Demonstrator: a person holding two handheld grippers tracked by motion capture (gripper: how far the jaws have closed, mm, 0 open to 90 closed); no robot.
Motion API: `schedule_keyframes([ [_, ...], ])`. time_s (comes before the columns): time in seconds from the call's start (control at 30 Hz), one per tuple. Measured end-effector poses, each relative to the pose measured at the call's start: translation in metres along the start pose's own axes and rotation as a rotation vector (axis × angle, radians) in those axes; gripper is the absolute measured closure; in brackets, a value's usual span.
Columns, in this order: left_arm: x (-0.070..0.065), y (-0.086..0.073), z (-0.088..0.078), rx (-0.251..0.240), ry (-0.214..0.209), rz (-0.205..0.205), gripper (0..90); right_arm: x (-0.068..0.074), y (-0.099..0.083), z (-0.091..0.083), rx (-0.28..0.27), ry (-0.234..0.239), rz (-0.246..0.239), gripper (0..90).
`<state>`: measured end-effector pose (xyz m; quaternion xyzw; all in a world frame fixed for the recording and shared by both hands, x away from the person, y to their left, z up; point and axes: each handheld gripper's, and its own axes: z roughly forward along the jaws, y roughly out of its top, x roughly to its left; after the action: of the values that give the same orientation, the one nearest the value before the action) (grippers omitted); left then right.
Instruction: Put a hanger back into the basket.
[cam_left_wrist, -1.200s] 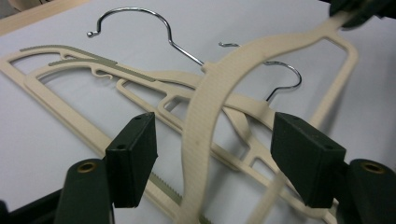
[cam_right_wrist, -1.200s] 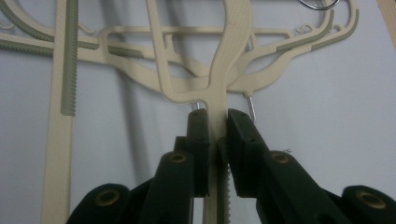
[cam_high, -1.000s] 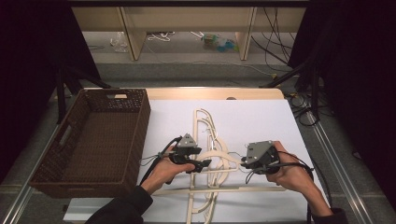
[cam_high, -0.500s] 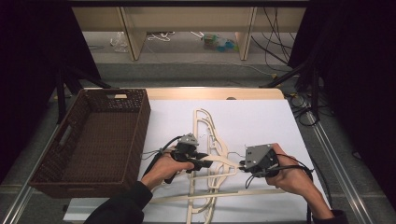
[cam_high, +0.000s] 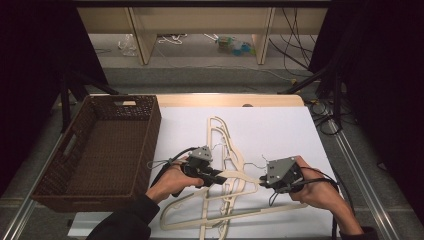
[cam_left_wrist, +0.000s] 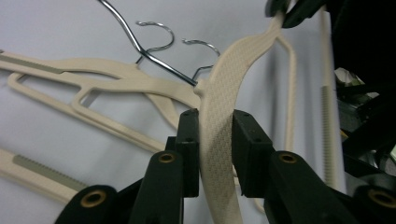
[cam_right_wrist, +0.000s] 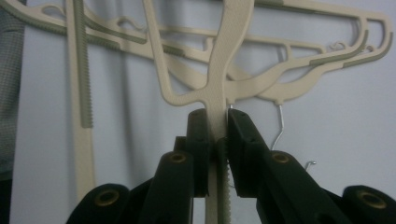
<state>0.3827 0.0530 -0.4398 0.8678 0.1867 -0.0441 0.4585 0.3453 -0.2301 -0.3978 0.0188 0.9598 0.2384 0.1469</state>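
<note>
High view | one basket (cam_high: 95, 145) | left tongs (cam_high: 220, 176), right tongs (cam_high: 264, 181) both clamp one hanger (cam_high: 240, 176)

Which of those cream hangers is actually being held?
The top hanger of the pile, stretched between the two hands: the left gripper pinches one arm, the right gripper the other. The other hangers lie loose on the white table.
</note>
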Motion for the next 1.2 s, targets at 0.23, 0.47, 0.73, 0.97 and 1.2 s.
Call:
schedule_keyframes([
  [0.23, -0.014, 0.004, -0.007, -0.024, -0.077, -0.012, 80.6, 0.004, -0.005, 0.002, -0.020, 0.037, 0.047, 71.6],
  [0.47, -0.024, 0.007, -0.012, -0.038, -0.110, -0.019, 83.4, 0.007, -0.002, -0.015, -0.087, 0.018, 0.108, 60.4],
  [0.73, -0.044, 0.012, -0.017, -0.055, -0.062, -0.040, 85.4, 0.012, -0.004, -0.037, -0.155, -0.046, 0.183, 54.4],
  [0.97, -0.050, 0.020, -0.025, -0.072, 0.015, -0.069, 85.5, 0.021, -0.014, -0.054, -0.201, -0.116, 0.240, 47.5],
  [1.2, -0.042, 0.031, -0.041, -0.089, 0.067, -0.109, 85.4, 0.036, -0.020, -0.063, -0.275, -0.196, 0.316, 44.7],
])
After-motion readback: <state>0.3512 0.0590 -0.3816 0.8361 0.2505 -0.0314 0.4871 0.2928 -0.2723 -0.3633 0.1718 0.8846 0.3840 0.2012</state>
